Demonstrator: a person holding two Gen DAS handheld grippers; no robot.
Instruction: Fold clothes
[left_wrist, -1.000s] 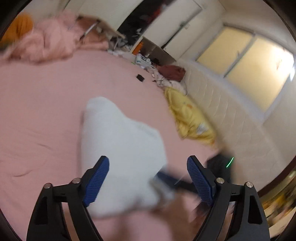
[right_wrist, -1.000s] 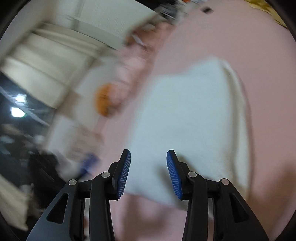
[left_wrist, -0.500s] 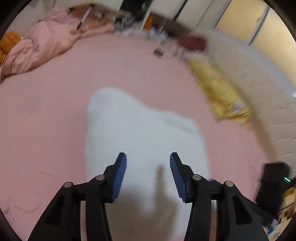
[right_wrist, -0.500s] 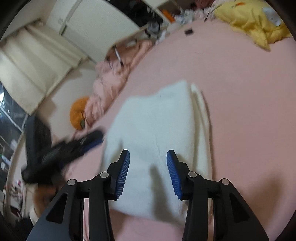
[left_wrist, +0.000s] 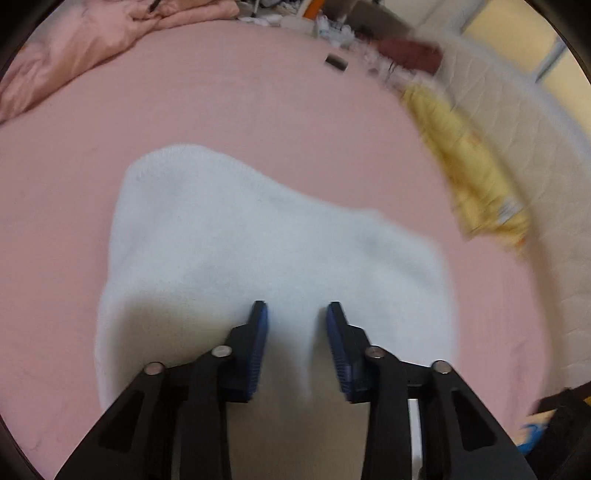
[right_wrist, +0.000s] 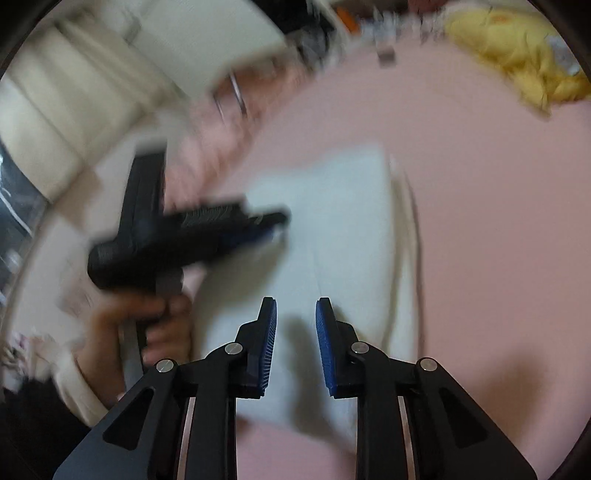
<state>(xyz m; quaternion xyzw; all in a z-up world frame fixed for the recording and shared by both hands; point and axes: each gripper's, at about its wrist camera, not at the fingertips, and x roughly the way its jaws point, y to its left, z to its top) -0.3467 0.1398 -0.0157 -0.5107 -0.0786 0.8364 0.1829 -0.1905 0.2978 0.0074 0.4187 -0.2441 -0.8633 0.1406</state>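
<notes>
A white fleecy garment (left_wrist: 258, 236) lies folded flat on the pink bed sheet (left_wrist: 240, 96). My left gripper (left_wrist: 295, 314) hovers over its near edge, blue pads apart, nothing between them. In the right wrist view the same white garment (right_wrist: 343, 221) lies ahead, a folded layer edge running along its right side. My right gripper (right_wrist: 295, 310) is open just above the garment's near end and holds nothing. The left gripper (right_wrist: 192, 229) shows there as a blurred black tool over the garment's left part, held by a hand (right_wrist: 147, 325).
A crumpled pink duvet (left_wrist: 85, 40) lies at the far left of the bed. A yellow garment (left_wrist: 476, 173) sits at the right edge by the quilted headboard (left_wrist: 524, 110). A small dark object (left_wrist: 335, 62) rests on the sheet far back. Clutter lies beyond the bed.
Both grippers have come down closer over the white garment. The left gripper's fingers narrowed from wide apart one second ago. In the right view the left gripper swung in over the garment.
</notes>
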